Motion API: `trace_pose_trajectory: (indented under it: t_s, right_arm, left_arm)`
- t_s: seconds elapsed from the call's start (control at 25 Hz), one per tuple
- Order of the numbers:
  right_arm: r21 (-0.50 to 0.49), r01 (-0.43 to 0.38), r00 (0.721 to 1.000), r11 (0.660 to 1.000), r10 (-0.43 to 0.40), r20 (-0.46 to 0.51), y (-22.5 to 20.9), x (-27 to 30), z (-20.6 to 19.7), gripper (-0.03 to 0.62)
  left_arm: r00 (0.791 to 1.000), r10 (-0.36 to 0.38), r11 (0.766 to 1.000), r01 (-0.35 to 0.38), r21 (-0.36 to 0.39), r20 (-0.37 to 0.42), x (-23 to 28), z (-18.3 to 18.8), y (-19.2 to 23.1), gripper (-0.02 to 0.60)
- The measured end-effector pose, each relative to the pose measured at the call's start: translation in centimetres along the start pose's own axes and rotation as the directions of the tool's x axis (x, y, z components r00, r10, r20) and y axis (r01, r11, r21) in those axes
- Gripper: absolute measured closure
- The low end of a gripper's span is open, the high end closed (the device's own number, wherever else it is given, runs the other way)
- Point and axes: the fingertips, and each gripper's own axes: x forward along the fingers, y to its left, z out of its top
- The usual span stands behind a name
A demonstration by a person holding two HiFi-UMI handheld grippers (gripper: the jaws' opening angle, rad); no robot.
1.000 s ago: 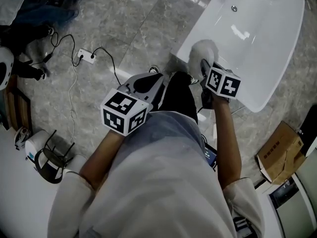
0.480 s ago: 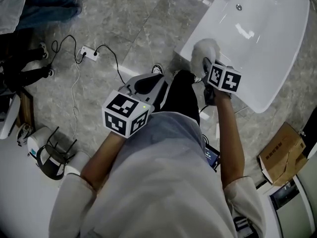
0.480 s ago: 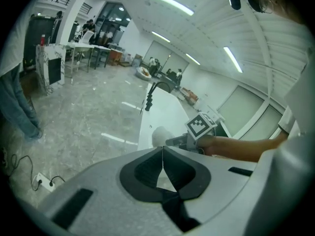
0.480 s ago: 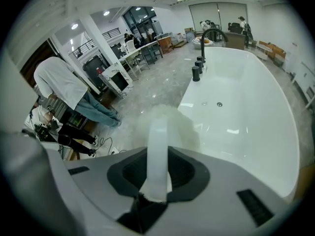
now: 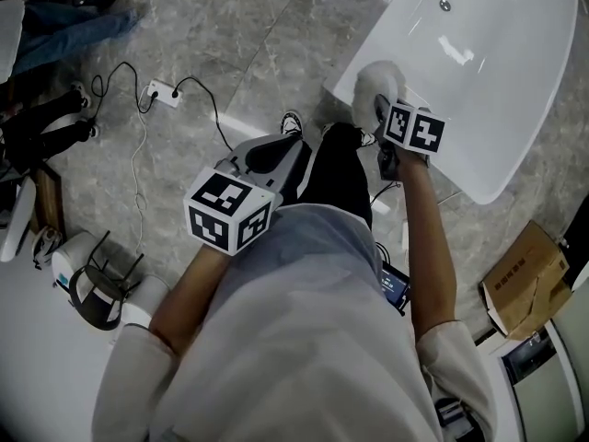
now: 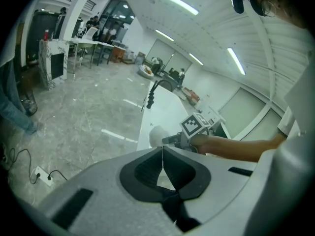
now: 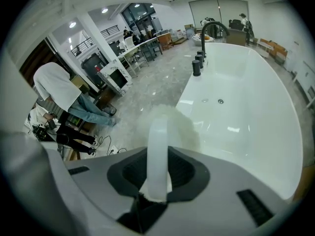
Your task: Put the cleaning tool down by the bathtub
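Note:
The cleaning tool is a fluffy white duster head point(image 5: 375, 85) on a white handle point(image 7: 157, 151). My right gripper point(image 5: 381, 116) is shut on that handle and holds the head over the near rim of the white bathtub point(image 5: 497, 81). In the right gripper view the handle stands between the dark pads, with the fluffy head point(image 7: 173, 127) beyond them and the bathtub point(image 7: 256, 127) to its right. My left gripper point(image 5: 272, 153) hangs over the floor in front of the person, shut with nothing in it. The left gripper point(image 6: 162, 152) jaws meet in a thin line.
A power strip point(image 5: 164, 94) with trailing cables lies on the grey marble floor at the left. A cardboard box point(image 5: 521, 280) sits at the lower right, and a stool-like frame point(image 5: 92, 295) at the lower left. A dark faucet point(image 7: 205, 32) stands at the tub's far end. People point(image 7: 60, 96) stand at the left.
My right gripper has sunk a little with the duster at the tub's rim. The left gripper has stayed where it was.

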Motion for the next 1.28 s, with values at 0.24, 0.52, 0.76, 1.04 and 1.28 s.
trace_pose_trajectory:
  t_s: [0.24, 0.52, 0.76, 1.04, 1.28]
  right_arm:
    - [-0.033, -0.006, 0.999, 0.999, 0.005, -0.032, 0.3, 1.2, -0.7, 0.516]
    - [-0.071, 0.004, 0.998, 0.997, -0.008, -0.064, -0.2, 2.8, -0.9, 0.516]
    - [-0.061, 0.01, 0.997, 0.998, -0.015, -0.081, -0.9, 3.5, -1.0, 0.516]
    - [-0.068, 0.014, 0.993, 0.998, -0.022, -0.115, -1.2, 5.1, -1.1, 0.516]
    - [-0.075, 0.027, 0.989, 0.997, -0.037, -0.143, -1.2, 6.0, -1.5, 0.516]
  left_arm:
    - [1.0, 0.009, 1.0, -0.009, -0.023, 0.003, -0.2, -0.1, 0.7, 0.571]
    - [0.999, 0.054, 0.998, -0.054, 0.012, -0.003, -0.8, -0.3, 1.6, 0.571]
    - [0.997, 0.08, 0.995, -0.079, 0.065, -0.018, -1.1, -0.7, 1.6, 0.571]
    - [0.995, 0.097, 0.993, -0.095, 0.069, -0.035, -1.5, -1.2, 2.4, 0.572]
    - [0.991, 0.124, 0.989, -0.121, 0.08, -0.044, -2.0, -1.5, 2.8, 0.572]
